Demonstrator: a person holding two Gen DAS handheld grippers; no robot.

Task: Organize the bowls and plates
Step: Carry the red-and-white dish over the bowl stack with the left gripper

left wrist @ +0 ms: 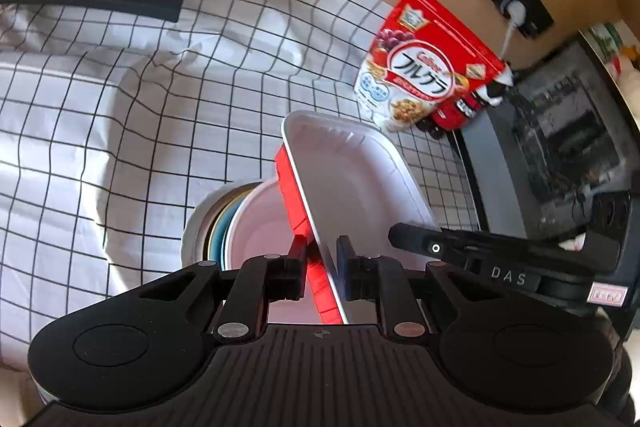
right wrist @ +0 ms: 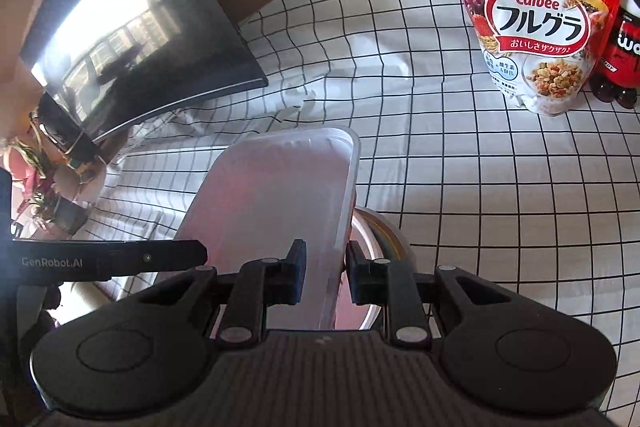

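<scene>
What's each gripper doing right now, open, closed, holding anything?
Left gripper: closed on the rim of the tilted red-and-white rectangular tray.
Right gripper: closed on the same tray's opposite rim.

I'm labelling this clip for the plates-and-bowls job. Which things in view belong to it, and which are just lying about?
Belonging:
- white rectangular tray, held tilted by both grippers
- red tray beneath it
- stack of bowls

Lying about:
- cereal bag
- dark bottle
- black screen
- checked cloth

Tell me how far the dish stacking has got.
Done: round bowls sit nested on the checked cloth. In hand: the left gripper and right gripper each pinch an edge of the rectangular tray, tilted above the bowls. Left: setting it down.
</scene>
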